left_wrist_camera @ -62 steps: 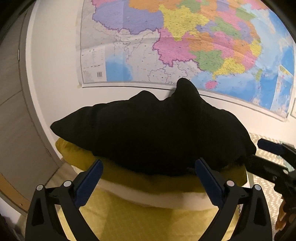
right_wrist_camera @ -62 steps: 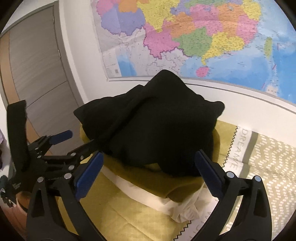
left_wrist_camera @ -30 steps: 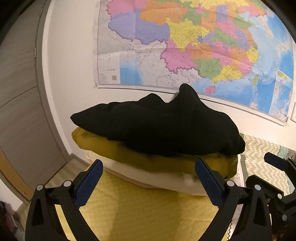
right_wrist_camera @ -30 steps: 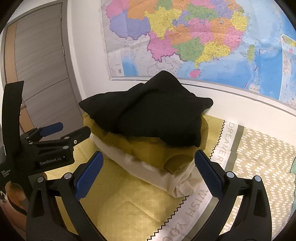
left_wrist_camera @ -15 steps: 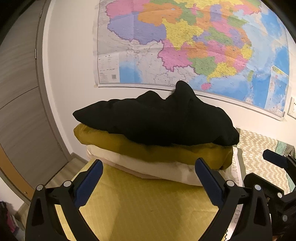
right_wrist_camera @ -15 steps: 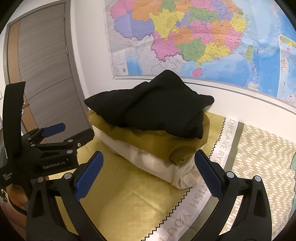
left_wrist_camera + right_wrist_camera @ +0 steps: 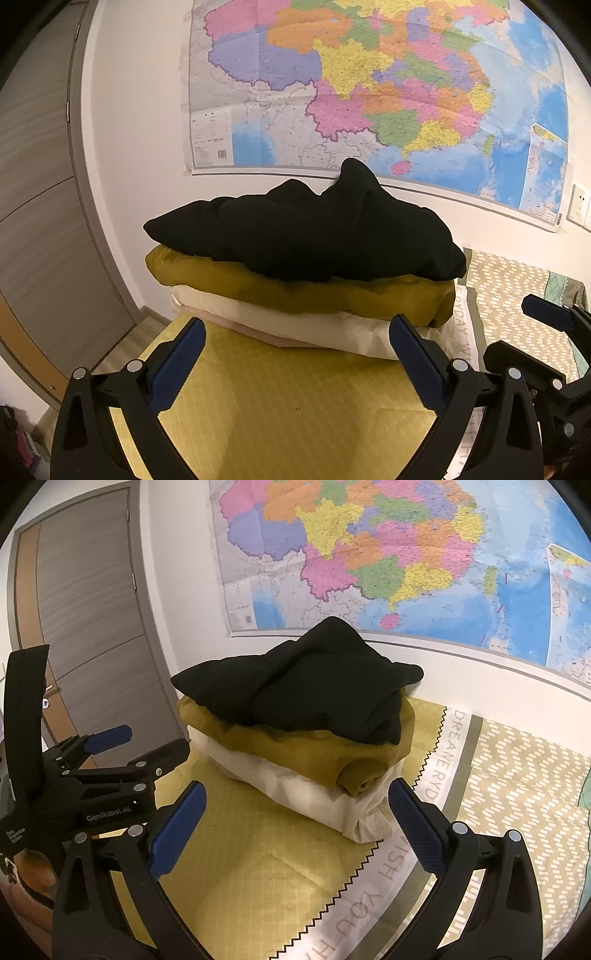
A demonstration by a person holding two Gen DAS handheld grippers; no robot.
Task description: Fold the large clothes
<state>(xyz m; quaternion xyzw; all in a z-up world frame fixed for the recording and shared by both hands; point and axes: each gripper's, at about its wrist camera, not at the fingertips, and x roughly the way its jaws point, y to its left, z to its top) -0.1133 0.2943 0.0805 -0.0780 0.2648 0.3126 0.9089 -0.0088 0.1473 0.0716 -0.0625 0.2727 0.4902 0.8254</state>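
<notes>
A stack of folded clothes sits on a yellow bedspread (image 7: 295,406) against the wall. A black garment (image 7: 306,236) (image 7: 303,686) lies on top, bunched with a peak at the back. Under it lies a mustard garment (image 7: 295,291) (image 7: 332,760), then a white one (image 7: 295,325) (image 7: 303,794). My left gripper (image 7: 295,365) is open and empty, a little short of the stack. My right gripper (image 7: 295,830) is open and empty, also short of the stack. The left gripper also shows at the left of the right wrist view (image 7: 136,749).
A large colored wall map (image 7: 369,92) hangs behind the stack. A grey door (image 7: 92,627) stands at the left. A patterned beige cover with printed letters (image 7: 517,794) lies to the right. The right gripper shows at the right edge of the left wrist view (image 7: 546,332).
Both grippers have pulled back from the stack, so more of the bedspread and the lower garments show. The stack has not moved. Both stay open.
</notes>
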